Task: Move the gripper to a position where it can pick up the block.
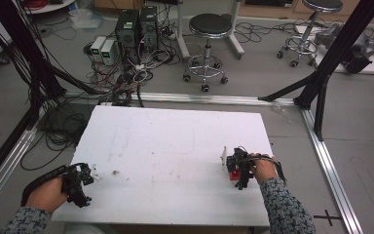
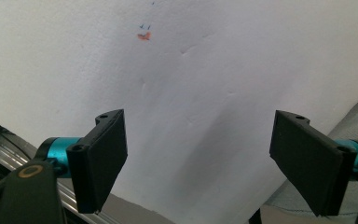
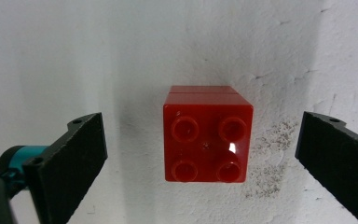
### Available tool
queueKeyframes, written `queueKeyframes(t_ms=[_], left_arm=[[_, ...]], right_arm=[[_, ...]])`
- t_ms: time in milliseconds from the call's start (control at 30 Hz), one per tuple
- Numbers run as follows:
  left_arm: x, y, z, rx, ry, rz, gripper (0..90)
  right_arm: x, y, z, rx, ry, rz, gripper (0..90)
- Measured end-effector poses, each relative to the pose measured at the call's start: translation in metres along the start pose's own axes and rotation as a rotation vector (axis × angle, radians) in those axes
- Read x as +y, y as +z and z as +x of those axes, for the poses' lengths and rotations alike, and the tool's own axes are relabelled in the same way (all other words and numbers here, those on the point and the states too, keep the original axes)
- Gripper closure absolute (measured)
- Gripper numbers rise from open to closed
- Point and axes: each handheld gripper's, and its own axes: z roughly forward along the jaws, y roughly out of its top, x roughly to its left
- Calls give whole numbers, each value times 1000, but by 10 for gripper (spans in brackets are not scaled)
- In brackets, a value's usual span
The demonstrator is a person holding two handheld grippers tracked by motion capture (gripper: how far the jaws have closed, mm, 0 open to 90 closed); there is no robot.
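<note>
Two grippers are held low over the white table [image 1: 175, 146], one in each hand. The left gripper [image 1: 80, 183] is kept near the front left corner of the table. In the left gripper view its jaws are spread wide, and nothing is held between them. Bare white board and a small orange mark [image 2: 144, 36] are seen past them. It is likely parked there so that it is out of the way while the other hand works.

The right gripper [image 1: 237, 170] is held near the right side of the table, a little farther in. It is pointed straight down at a red brick [image 3: 207, 139]. In the right gripper view its jaws are opened wide too, and the brick is seen in the gap between them, with space left on both sides. The brick is not touched yet. It sits flat on the table with its four round bumps turned up. The jaws are probably lined up this way so the two flat sides of the brick can be squeezed when they are closed.

Farther off, past the far edge of the table, a black stool [image 1: 209, 29] and a heap of cables [image 1: 126, 73] are seen on the floor.
</note>
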Motion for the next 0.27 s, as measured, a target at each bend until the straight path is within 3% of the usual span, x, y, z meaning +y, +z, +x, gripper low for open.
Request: queueKeyframes(t_ms=[267], left_arm=[[-1,0,1,3,-6,0,193]], right_arm=[[-1,-2,1,-6,8,-10,10]])
